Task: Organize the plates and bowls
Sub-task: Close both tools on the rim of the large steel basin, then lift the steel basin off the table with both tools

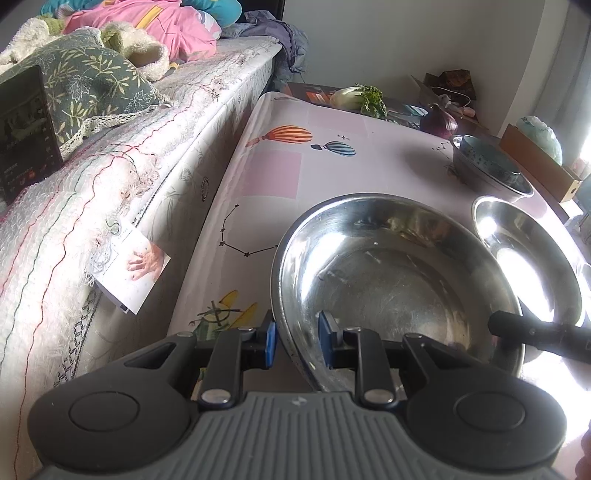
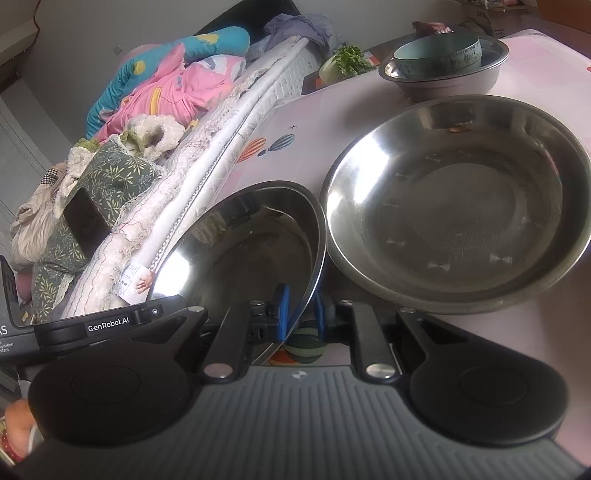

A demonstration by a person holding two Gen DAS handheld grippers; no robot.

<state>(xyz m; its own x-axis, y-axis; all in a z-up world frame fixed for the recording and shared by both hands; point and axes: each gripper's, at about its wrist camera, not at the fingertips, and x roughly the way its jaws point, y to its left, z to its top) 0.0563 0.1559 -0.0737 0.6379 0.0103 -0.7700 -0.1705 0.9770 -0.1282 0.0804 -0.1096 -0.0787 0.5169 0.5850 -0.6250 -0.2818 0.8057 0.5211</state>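
Along the left edge of my table (image 1: 273,173), which wears a pale pink cloth printed with striped balloons, runs a bed (image 1: 155,155) under a white quilted cover. On the bed: a green leaf-print pillow (image 1: 92,81), a dark phone (image 1: 26,129) propped against it, and pink bedding (image 1: 159,29) heaped beyond. A small printed card (image 1: 133,273) hangs off the bed's side. At the table's far edge lie a leafy green vegetable (image 1: 364,98) and, nearer the far right corner, a purple onion (image 1: 439,122).
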